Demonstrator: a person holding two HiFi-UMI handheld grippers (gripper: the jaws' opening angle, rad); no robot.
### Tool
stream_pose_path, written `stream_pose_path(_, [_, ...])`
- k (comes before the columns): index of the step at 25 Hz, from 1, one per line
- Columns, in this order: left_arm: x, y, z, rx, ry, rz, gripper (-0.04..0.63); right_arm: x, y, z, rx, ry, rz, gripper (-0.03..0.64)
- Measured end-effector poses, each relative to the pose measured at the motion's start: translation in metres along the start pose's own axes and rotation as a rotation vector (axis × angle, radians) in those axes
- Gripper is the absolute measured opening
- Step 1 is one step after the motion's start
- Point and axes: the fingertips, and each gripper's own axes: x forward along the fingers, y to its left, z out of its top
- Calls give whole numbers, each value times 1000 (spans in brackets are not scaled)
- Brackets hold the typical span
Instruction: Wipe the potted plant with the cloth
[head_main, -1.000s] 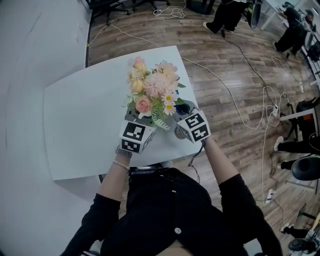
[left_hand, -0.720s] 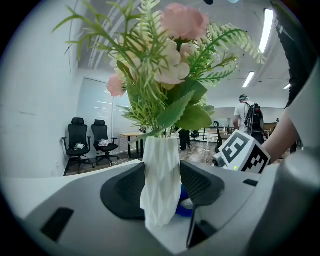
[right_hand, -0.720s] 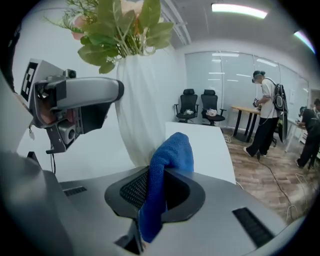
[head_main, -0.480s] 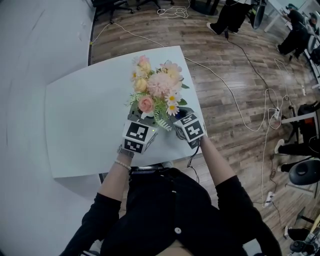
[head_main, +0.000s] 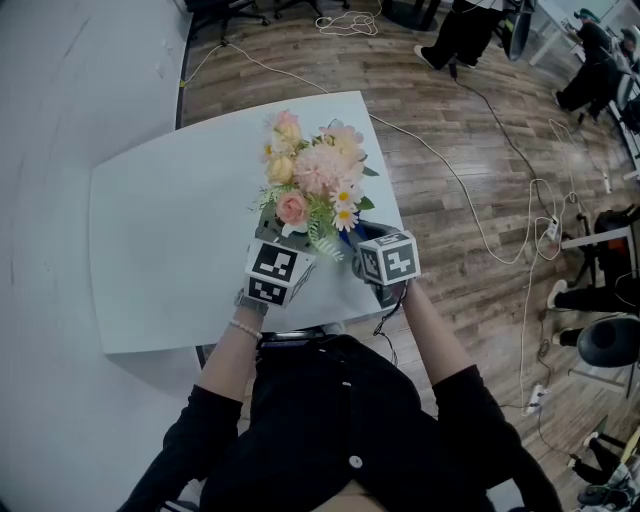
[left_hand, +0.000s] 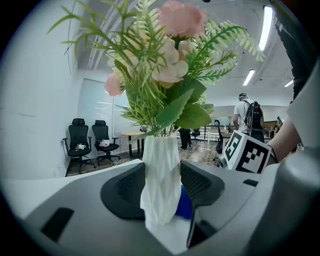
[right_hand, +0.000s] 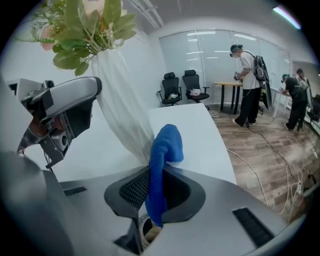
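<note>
Since a second earlier: left gripper (left_hand: 164, 191) unmoved, right gripper (right_hand: 157, 192) lowered and rolled beside the potted plant (head_main: 308, 190). From left to right: bare white table (head_main: 160, 250); left jaws set wide, clamped on both flanks of the white vase (left_hand: 161, 165), upright near the table's near right edge; pink flowers (left_hand: 175, 60) and fern above; blue cloth (right_hand: 162, 145) pinched in the closed right jaws, folded tip at the vase's lower right side. For a clean wipe: keep the left clamp steady, press lightly, stroke along the facets, avoid tipping the vase.
</note>
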Motion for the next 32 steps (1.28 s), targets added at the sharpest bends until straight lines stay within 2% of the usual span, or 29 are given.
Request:
stream_pose_path(4, [0,0,-1,-1,-1,2,233,1,0,-9,118,-5,-29,84])
stream_pose_path(13, [1,0,-2,-8,5,1,230,16,23,-2,261,-59,43,83])
stream_pose_path(24, [1,0,-1,-4,13,-5,229,-11,39,31,207,-173,77,83])
stream_pose_path(32, [1,-1,-1,-9,21,-11,229,-41,50,55,93,-254,64,83])
